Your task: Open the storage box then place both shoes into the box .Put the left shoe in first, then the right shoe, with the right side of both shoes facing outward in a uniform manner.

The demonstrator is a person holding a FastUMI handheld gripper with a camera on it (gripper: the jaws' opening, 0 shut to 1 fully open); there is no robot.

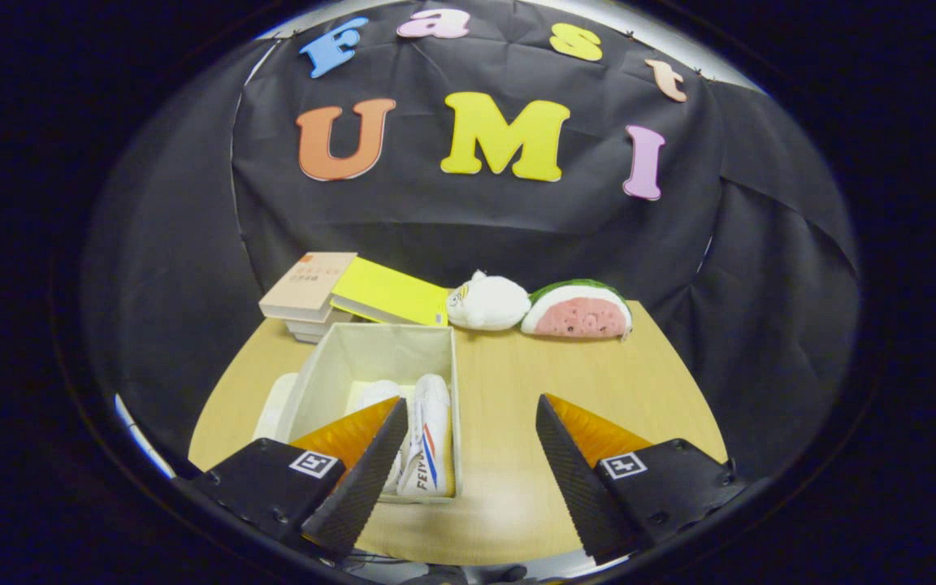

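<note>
Shoes [427,439] lengthwise in box [370,349], fingers [472,439] apart.

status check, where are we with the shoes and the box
Gripper open, holding nothing, above bare table. Two white shoes side by side inside open beige fabric storage box, its white lid beside it. Nothing in the way.

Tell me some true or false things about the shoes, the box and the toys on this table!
1. Both shoes lie inside the open storage box. True.
2. The tongs are squeezing a shoe. False: the fingers are spread apart, holding nothing.
3. A watermelon-slice toy lies beyond the box, beside a white plush toy. True.
4. The books are stacked inside the box. False: they sit on the table behind it.
5. The box's lid covers it. False: the box is open.
</note>
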